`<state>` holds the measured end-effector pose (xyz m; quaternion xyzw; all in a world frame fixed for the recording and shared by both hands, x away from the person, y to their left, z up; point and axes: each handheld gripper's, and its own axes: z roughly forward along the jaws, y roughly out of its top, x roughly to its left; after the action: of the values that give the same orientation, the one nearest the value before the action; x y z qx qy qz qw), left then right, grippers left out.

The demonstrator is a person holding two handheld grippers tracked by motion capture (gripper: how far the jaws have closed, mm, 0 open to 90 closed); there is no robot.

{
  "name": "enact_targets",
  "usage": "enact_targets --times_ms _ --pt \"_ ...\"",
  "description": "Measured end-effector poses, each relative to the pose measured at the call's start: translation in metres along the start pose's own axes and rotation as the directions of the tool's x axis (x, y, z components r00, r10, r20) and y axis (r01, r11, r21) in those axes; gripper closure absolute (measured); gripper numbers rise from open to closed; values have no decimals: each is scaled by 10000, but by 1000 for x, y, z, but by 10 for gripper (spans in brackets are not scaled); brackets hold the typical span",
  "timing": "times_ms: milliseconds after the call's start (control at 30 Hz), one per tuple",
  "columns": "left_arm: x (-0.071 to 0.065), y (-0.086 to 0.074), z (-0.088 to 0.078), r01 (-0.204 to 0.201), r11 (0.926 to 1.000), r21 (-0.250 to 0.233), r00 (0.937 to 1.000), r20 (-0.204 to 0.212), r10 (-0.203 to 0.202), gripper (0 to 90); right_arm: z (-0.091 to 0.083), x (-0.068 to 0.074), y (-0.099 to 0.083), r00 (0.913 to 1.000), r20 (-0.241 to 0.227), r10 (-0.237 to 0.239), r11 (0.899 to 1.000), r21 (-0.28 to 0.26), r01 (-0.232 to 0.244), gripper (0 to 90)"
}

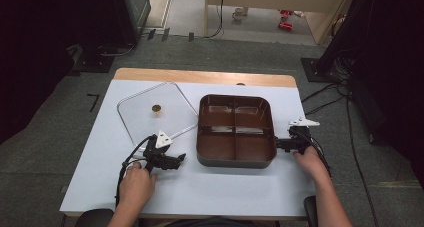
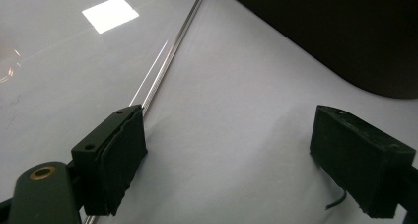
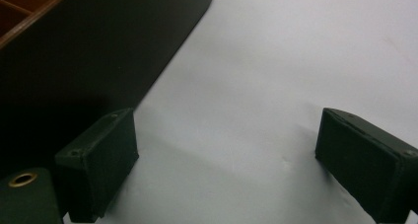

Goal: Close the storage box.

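A brown box (image 1: pixel 235 131) with four compartments sits on the white table (image 1: pixel 100 177), right of centre. Its clear lid (image 1: pixel 150 114) with a small gold knob (image 1: pixel 156 108) lies flat to the left of it. My left gripper (image 1: pixel 181 158) rests on the table by the lid's near corner, pointing toward the box, open with nothing between its jaws. In the left gripper view the lid's metal rim (image 2: pixel 170 51) runs past the left jaw and the dark box wall (image 2: pixel 345 31) stands ahead. My right gripper (image 1: pixel 278 145) is open beside the box's right wall (image 3: pixel 98 56).
The table's far edge is a bare wooden strip (image 1: pixel 200 77). Beyond it lie grey carpet, cables (image 1: pixel 325 94) and dark equipment stands. The person's hands (image 1: pixel 135 184) reach in from the near edge of the table.
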<state>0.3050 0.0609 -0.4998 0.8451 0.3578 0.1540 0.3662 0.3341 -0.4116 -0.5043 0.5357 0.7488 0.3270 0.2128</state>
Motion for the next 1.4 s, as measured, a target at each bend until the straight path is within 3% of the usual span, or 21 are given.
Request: enact_targets --times_ms 1067,1267,1400 --pt "0 1 0 -41 10000 54 10000 -27 41 134 0 0 0 10000 -1 2 10000 6 -2 84" --pt "-7 5 4 461 9988 189 9980 -439 -452 103 0 0 0 10000 0 2 10000 4 -2 84" --pt "-10 8 5 598 9976 359 9965 -614 -575 92 0 0 0 10000 -1 1 10000 5 -1 84"
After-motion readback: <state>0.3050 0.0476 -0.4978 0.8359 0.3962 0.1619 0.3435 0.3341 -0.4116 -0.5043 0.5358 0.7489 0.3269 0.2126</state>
